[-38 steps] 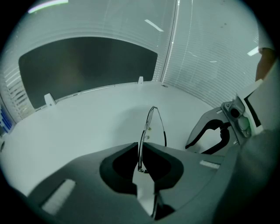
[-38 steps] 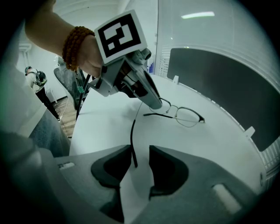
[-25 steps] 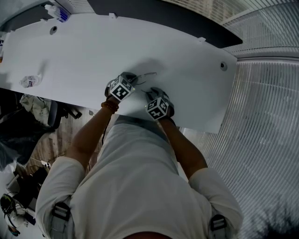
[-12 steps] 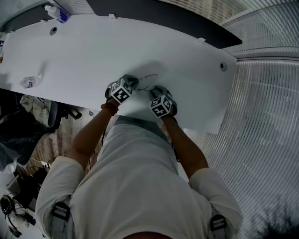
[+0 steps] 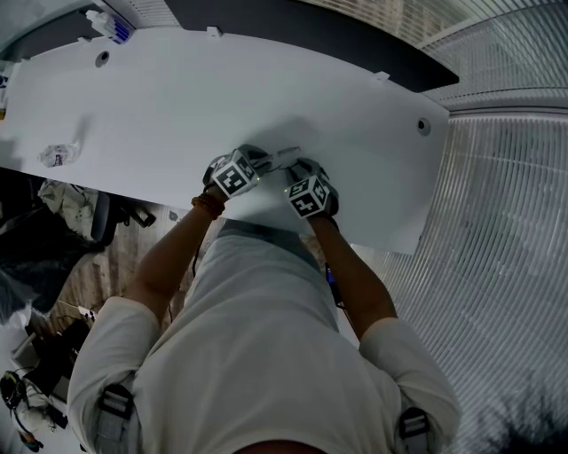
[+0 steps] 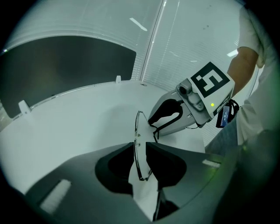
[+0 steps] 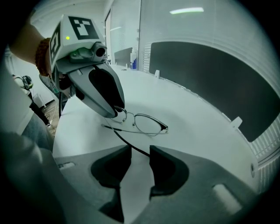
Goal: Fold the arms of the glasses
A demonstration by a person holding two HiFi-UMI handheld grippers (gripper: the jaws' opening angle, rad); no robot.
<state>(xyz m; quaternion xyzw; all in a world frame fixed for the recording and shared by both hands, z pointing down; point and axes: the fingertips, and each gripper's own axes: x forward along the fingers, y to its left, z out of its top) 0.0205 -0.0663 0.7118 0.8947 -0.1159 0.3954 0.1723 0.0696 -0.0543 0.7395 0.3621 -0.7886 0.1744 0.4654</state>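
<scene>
Now the left gripper [image 6: 140,148] is opening around the glasses [image 7: 146,124] (right gripper [image 7: 140,153] part-open, temple arm [image 7: 132,143] between).

A broad white table [image 5: 177,97] spreads under me, curved along its far edge, with a round cable hole [image 5: 101,58] near one end and another [image 5: 424,126] near the other. Behind it I see a dark panel [image 5: 293,22], and beyond that a pale ribbed wall [image 6: 197,35]. The same ribbing fills the space to my right [image 5: 497,222]. To my left, past the table's near edge, lies a wood floor [image 5: 106,266] crowded with dark clutter [image 5: 35,248]. Long light strips [image 7: 186,10] glow overhead. A small bottle [image 5: 108,24] stands at the far left corner.
</scene>
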